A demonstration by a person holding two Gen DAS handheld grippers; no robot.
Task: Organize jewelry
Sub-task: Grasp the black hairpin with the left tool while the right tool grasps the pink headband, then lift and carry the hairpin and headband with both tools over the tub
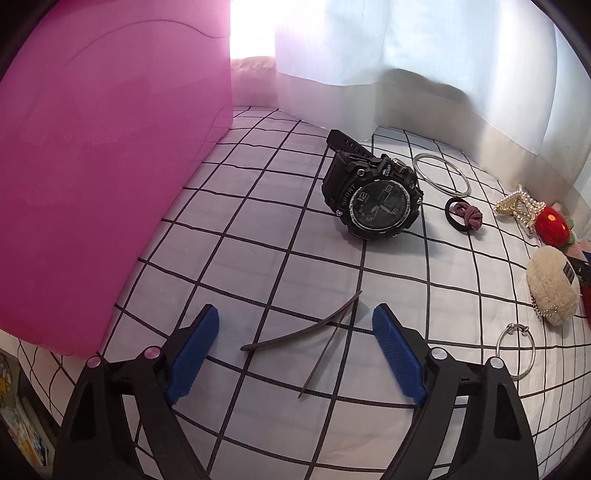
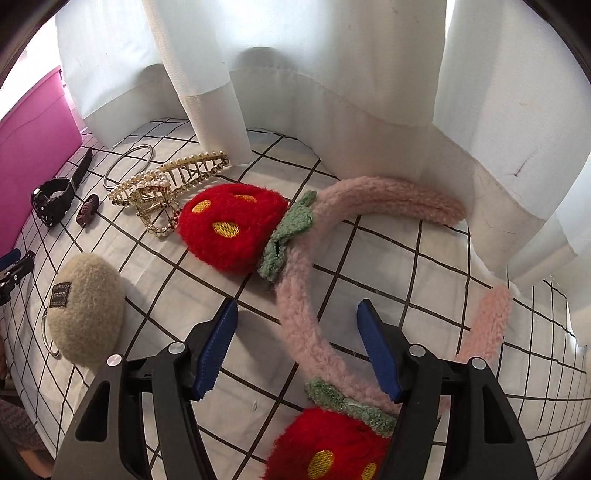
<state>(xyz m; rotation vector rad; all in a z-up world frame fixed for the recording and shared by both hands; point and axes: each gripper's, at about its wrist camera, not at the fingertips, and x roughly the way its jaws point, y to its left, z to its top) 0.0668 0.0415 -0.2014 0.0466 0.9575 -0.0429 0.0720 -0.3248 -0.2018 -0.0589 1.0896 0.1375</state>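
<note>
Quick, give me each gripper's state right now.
Left gripper: open, straddling a thin brown strip, not gripping it.
Right gripper: open around the pink fuzzy headband.

You worked on a white sheet [image 1: 258, 229] with a black grid, a pale curtain [image 2: 332, 74] hanging behind it, bright daylight [image 1: 251, 29] showing through, and a pink panel [image 1: 92, 147] at left.

Our right gripper [image 2: 297, 345] stands with jaws apart astride the pink headband [image 2: 295, 325]; red strawberry [image 2: 231, 230] at eleven o'clock, pearl claw clip [image 2: 166, 188] beyond it.
</note>
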